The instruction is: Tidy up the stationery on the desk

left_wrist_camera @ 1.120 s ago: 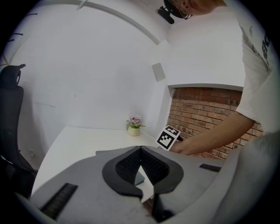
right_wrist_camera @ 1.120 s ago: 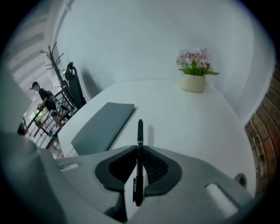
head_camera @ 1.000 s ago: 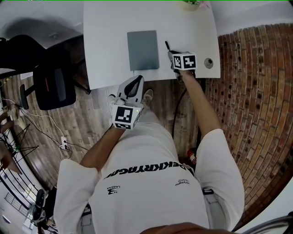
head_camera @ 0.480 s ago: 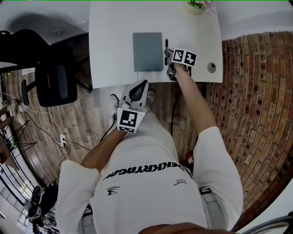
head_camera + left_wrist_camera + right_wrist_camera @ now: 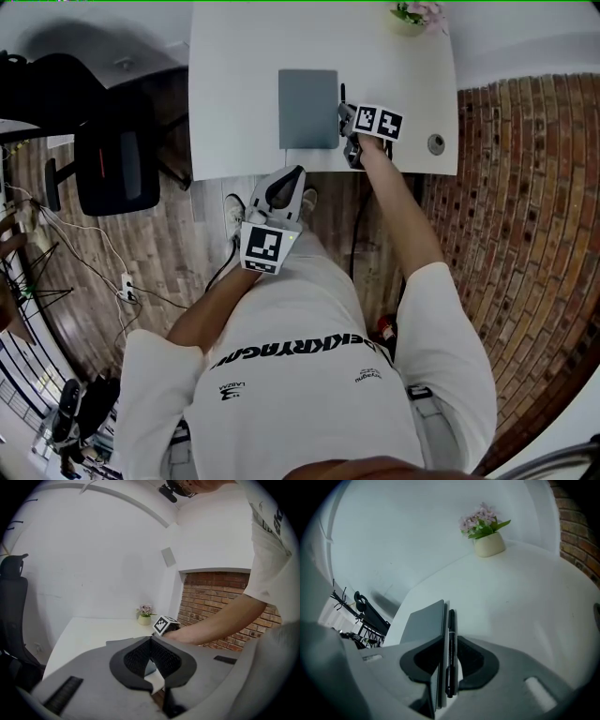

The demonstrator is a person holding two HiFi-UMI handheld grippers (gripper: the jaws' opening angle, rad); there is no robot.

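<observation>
The fingers (image 5: 476,665) of the right gripper (image 5: 347,131) stand a little apart and have just been opening; a black pen (image 5: 450,653) lies between them on the white counter (image 5: 234,94); the pads do not squeeze it. The pen lies flat, just beside the right edge of a grey notebook (image 5: 423,620), and runs the same way as that edge; the edge of the notebook also sits between the fingers, under the left one. The gripper tilts down at the near edge of the counter. A small pot of pink flowers (image 5: 489,544) stands far back on the counter, well apart from the pen.

The fingers (image 5: 136,660) of the left gripper (image 5: 298,173) are closed tight with nothing in them; this gripper hangs in front of the counter's near edge, above the wooden floor (image 5: 178,253), and touches nothing. A black chair (image 5: 117,169) stands to the left of the counter; a brick wall (image 5: 525,187) is on the right.
</observation>
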